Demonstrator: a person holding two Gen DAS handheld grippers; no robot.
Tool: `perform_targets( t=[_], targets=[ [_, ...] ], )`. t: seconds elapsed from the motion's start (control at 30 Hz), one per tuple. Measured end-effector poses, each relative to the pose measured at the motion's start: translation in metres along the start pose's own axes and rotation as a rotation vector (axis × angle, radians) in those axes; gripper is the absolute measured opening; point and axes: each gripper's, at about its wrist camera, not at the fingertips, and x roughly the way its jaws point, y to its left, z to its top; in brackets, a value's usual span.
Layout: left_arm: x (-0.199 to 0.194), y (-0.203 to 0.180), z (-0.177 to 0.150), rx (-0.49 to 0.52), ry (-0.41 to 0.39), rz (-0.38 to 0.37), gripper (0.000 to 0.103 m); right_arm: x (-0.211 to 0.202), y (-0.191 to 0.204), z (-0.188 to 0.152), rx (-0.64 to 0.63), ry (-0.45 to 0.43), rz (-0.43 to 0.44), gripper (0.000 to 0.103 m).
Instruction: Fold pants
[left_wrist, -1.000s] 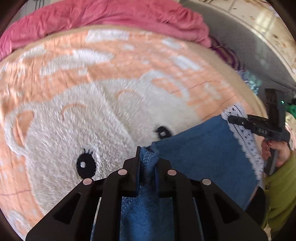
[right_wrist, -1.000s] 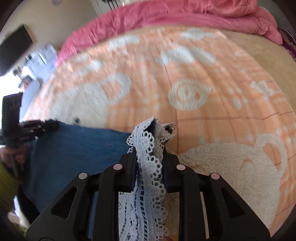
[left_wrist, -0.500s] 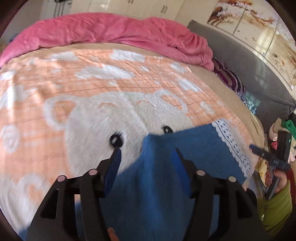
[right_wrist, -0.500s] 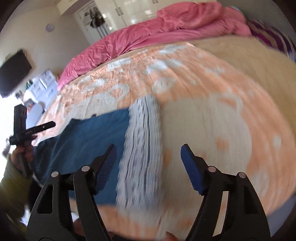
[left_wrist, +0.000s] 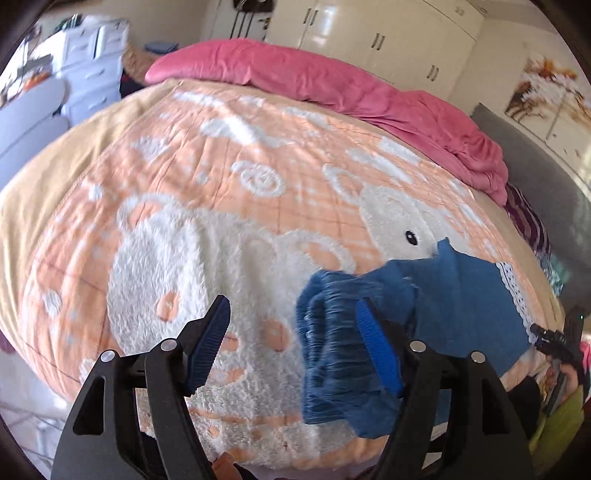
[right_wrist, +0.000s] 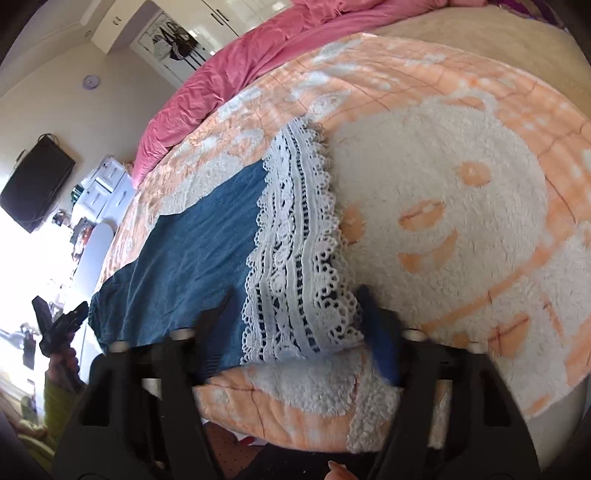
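Left wrist: left gripper (left_wrist: 291, 343) jaws apart after opening further, nothing between them. Blue denim pants with white lace hem (left_wrist: 424, 306) lie flat on the peach-and-white fleece bear blanket (left_wrist: 221, 192), right of the gripper; waist end bunched behind the right finger.

Right wrist: right gripper (right_wrist: 295, 325) open, jaws just closing in, straddling the lace hem without pressing it. Pants stretch left toward the left gripper.
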Motion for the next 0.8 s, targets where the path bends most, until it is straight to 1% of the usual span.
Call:
perform_targets(
  t=[0.03,0.07,0.13,0.17,0.2,0.23,0.27,0.3,0.37,0.43,0.47,0.5,0.57,0.63,0.67,0.7,0.77,0.8],
  targets=[
    [0.008,0.004,-0.001,-0.032,0.02,-0.032,0.07,0.0,-0.001,0.0,0.009,-0.001,0.026,0.034],
    [0.013,0.007,-0.003,-0.054,0.03,-0.072,0.07,0.001,-0.001,0.0,0.014,0.004,0.043,0.028],
    [0.027,0.006,-0.004,-0.1,0.062,-0.14,0.069,0.002,0.0,-0.001,0.011,0.014,0.035,0.025],
    [0.031,0.004,-0.005,-0.109,0.076,-0.175,0.058,0.002,0.001,-0.002,0.004,0.015,0.025,0.024],
    [0.036,-0.001,-0.006,-0.109,0.086,-0.2,0.033,0.002,0.003,-0.002,-0.002,0.013,0.014,0.023],
    [0.037,-0.006,-0.007,-0.093,0.089,-0.174,0.032,0.0,0.004,-0.002,-0.008,0.012,0.006,0.022],
    [0.036,-0.011,-0.01,-0.073,0.084,-0.154,0.027,0.0,0.006,-0.001,-0.015,0.011,-0.003,0.021],
    [0.031,-0.014,-0.01,-0.052,0.074,-0.147,0.018,-0.002,0.008,-0.001,-0.026,0.009,-0.022,0.021],
    [0.019,-0.012,-0.009,-0.041,0.061,-0.134,0.017,-0.006,0.016,-0.002,-0.068,0.006,-0.077,0.02],
    [0.011,-0.009,-0.011,-0.012,0.041,-0.078,0.017,-0.007,0.022,-0.004,-0.115,0.008,-0.127,0.02],
    [0.012,-0.007,-0.013,-0.002,0.04,-0.045,0.017,-0.004,0.024,-0.006,-0.143,0.023,-0.169,0.02],
    [0.013,-0.003,-0.016,0.002,0.049,-0.035,0.017,-0.001,0.026,-0.008,-0.16,0.034,-0.194,0.02],
    [0.018,0.002,-0.022,-0.009,0.059,-0.046,0.018,0.003,0.023,-0.011,-0.161,0.037,-0.205,0.02],
    [0.022,0.002,-0.025,-0.014,0.068,-0.037,0.02,0.003,0.019,-0.011,-0.144,0.036,-0.199,0.021],
    [0.021,0.003,-0.024,-0.024,0.063,-0.041,0.022,0.003,0.018,-0.01,-0.138,0.036,-0.199,0.021],
    [0.019,0.004,-0.024,-0.028,0.061,-0.037,0.033,0.003,0.017,-0.011,-0.134,0.035,-0.197,0.022],
    [0.011,0.007,-0.023,-0.036,0.058,-0.007,0.049,-0.001,0.017,-0.01,-0.125,0.029,-0.191,0.026],
    [0.006,0.008,-0.022,-0.04,0.056,-0.011,0.049,-0.004,0.018,-0.01,-0.119,0.02,-0.197,0.031]
  ],
)
